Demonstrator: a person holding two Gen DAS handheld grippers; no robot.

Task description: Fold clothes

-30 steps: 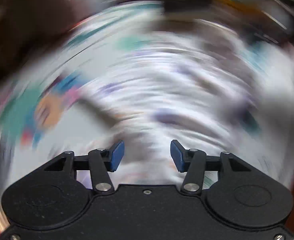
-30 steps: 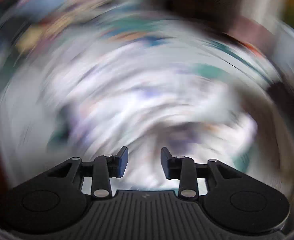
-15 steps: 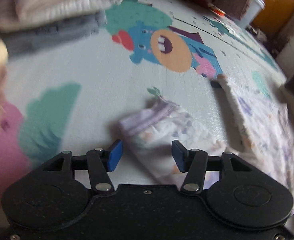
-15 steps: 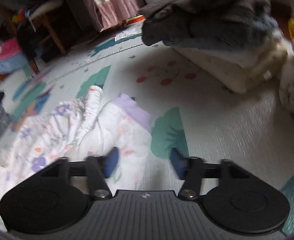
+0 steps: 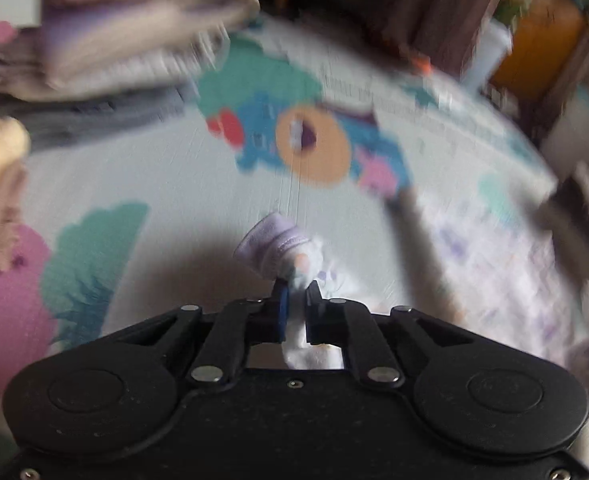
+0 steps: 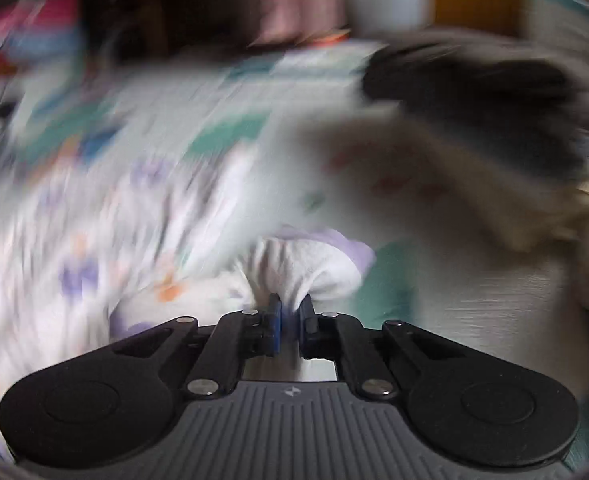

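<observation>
Pinching one cuff each — left gripper (image 5: 294, 294) and right gripper (image 6: 290, 306) are closing, clamped on the garment (image 5: 494, 264), trailing long toward the middle between them.

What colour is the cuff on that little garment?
Pale lilac cuff on a white printed garment; clearest in the left wrist view.

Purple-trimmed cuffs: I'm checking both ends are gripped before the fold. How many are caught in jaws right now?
2. One purple-trimmed cuff is pinched in the left gripper; the other cuff bunches in the right gripper's closing jaws. Blur may hide more.
</observation>
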